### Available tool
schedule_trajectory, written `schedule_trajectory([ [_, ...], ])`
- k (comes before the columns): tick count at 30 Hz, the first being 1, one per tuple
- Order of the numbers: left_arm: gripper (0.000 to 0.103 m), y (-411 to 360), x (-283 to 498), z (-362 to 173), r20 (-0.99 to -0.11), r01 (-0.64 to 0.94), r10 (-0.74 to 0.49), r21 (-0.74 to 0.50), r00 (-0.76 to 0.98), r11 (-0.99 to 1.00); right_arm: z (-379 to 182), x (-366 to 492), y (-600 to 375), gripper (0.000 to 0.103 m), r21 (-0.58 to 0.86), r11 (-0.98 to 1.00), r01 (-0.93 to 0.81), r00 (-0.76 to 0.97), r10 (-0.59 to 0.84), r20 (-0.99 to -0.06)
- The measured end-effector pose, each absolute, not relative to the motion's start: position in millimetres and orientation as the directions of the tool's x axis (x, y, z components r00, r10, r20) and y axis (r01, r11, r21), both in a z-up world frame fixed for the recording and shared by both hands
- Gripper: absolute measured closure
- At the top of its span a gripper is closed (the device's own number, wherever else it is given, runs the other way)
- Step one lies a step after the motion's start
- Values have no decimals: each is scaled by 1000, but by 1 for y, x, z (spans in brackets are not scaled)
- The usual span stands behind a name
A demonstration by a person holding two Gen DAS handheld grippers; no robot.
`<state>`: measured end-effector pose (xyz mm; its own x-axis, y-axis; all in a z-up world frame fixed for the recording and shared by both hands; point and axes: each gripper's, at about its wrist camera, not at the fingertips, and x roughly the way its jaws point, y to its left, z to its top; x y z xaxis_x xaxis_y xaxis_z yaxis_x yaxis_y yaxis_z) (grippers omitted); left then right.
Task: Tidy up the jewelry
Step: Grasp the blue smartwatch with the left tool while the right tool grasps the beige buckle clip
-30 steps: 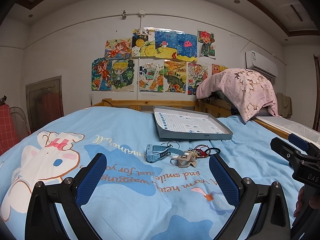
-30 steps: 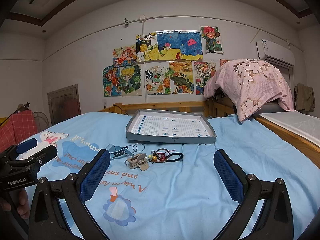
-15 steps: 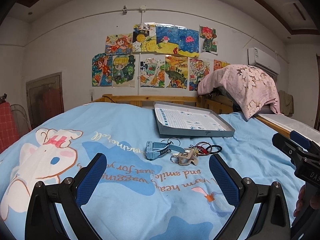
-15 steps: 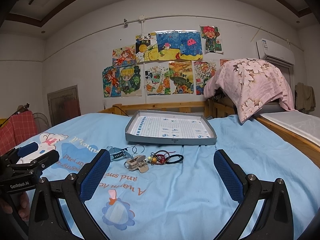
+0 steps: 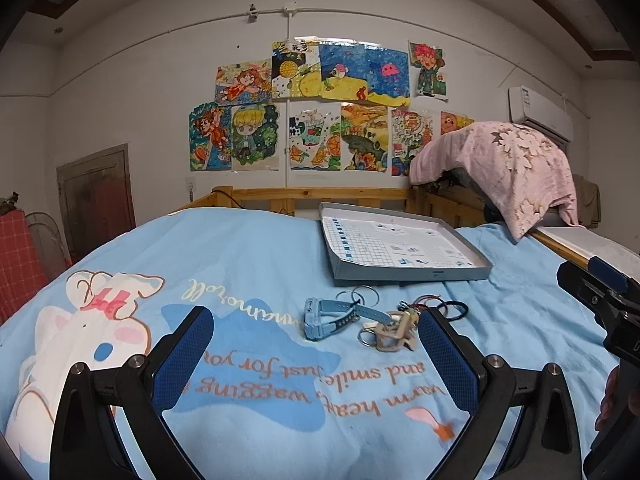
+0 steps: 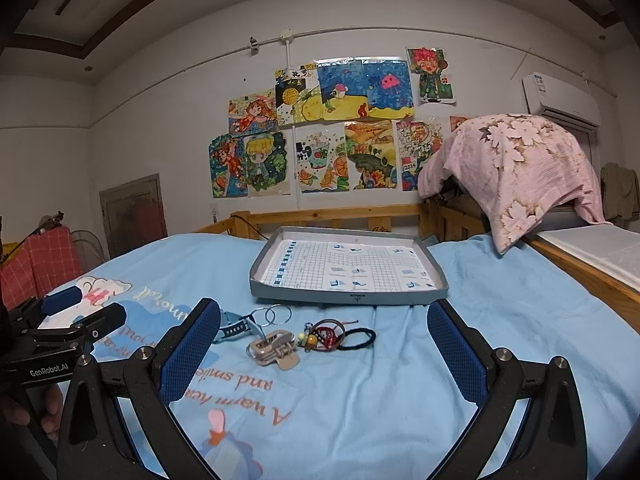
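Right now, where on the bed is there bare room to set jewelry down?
The grey tray holds nothing on its grid liner. Bare sheet lies right of the black hair tie, toward the wooden rail. It is crowded where the blue watch, key rings and beige clip bunch together.

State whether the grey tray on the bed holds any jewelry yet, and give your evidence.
Empty. The grey tray shows only its gridded paper lining; the blue watch, hair clip and hair ties lie on the sheet before it.
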<state>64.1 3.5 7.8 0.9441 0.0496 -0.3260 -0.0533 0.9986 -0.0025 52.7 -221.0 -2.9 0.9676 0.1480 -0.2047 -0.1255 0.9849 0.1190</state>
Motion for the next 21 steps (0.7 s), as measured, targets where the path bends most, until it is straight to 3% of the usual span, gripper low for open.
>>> schedule_trajectory([
  [12, 0, 12, 114, 1, -387, -88, 81, 0, 918, 996, -9, 117, -217, 1, 136, 974, -181, 956, 207, -208],
  [21, 0, 17, 160, -25, -498, -57, 62, 24, 865, 998, -31, 170, -206, 1, 96, 968, -232, 929, 249, -275],
])
